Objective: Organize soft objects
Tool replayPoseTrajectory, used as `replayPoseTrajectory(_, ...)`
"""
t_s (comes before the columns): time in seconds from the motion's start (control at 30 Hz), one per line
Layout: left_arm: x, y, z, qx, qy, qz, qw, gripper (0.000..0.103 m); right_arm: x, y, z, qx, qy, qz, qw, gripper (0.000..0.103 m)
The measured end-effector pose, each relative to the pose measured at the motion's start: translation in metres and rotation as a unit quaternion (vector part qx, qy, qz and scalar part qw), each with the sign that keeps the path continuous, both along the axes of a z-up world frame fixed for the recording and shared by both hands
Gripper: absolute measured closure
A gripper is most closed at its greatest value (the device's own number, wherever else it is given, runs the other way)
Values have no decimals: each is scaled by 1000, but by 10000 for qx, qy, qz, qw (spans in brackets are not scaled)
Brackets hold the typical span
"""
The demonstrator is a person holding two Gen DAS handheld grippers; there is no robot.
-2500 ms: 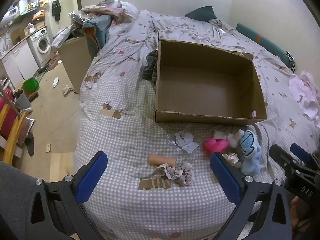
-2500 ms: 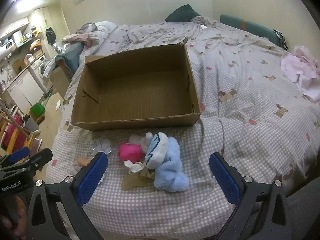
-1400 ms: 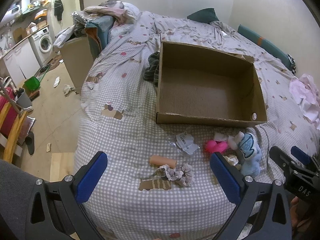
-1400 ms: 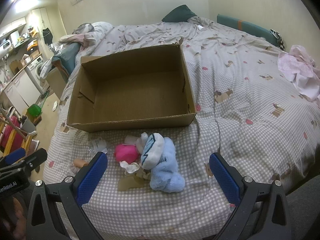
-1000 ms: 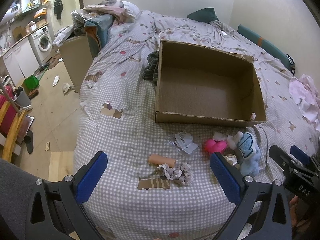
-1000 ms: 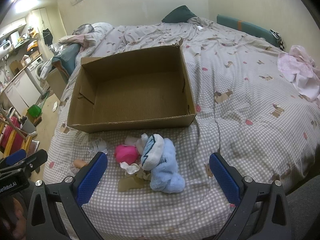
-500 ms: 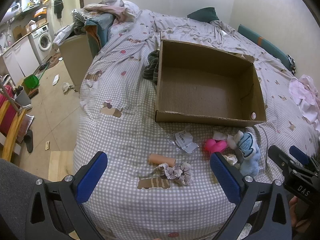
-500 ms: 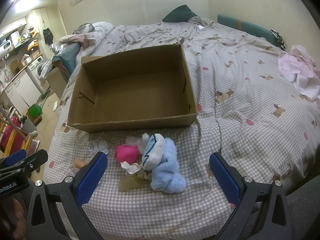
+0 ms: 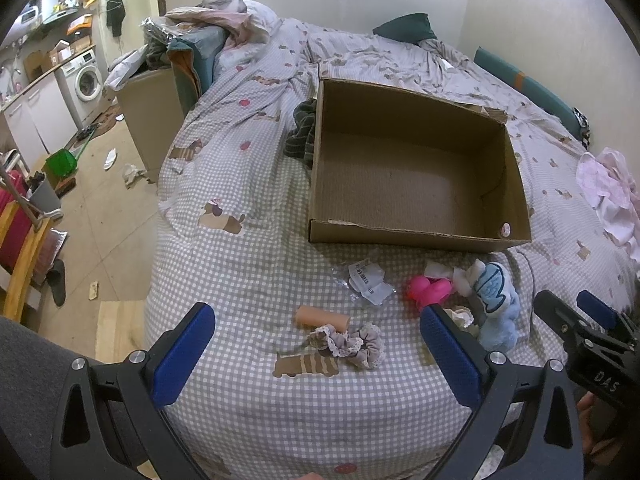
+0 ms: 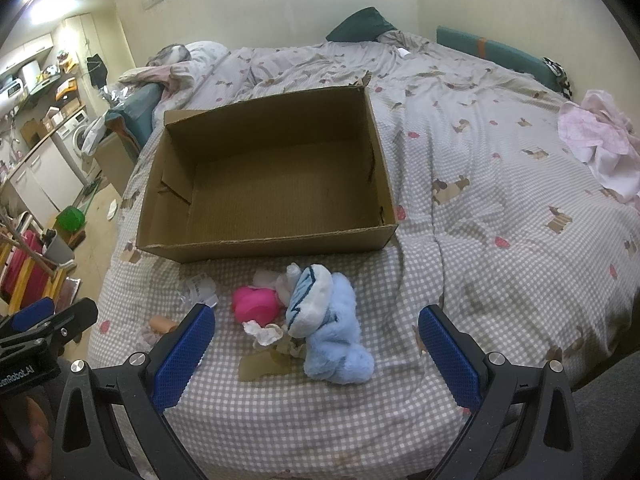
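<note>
An empty cardboard box sits on the bed. In front of it lie a light blue plush toy, a pink soft toy, a grey lace scrunchie, a peach roll and small white cloth scraps. My left gripper is open and empty, hovering just above the scrunchie. My right gripper is open and empty, hovering over the plush toy.
Crumpled plastic labels lie near the box. A dark cloth lies left of the box, pink clothes at the right. The bed edge drops to the floor on the left, with a bin and laundry beside it.
Both grippers stay open and nearly still. The views have only drifted slightly; no object has moved.
</note>
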State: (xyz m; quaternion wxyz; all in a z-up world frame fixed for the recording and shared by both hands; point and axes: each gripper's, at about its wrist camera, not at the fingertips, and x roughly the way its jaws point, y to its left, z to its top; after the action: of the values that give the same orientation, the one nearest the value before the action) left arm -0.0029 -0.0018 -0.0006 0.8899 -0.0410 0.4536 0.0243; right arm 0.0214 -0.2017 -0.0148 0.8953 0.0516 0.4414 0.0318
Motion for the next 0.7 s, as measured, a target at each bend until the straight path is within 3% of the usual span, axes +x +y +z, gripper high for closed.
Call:
replayPoseTrajectory(0.2,11,0,9,-23,196,-31,9998,1,3,-2,0,298,137,9,9995,0)
replayPoseTrajectory(0.4,37,19,4,-284,850,245,9957,1,4,-10,0,554,259,-113,9981,0)
replayPoseTrajectory(0.57,62,32,-36,-743,1856,465,9787,1,6,-17,-1,799,383,-188,9959,0)
replayPoseTrajectory(0.7,66,30,-69,-878,2351,564,9664,18,8,-17,-2,852,463,-206,9951,0)
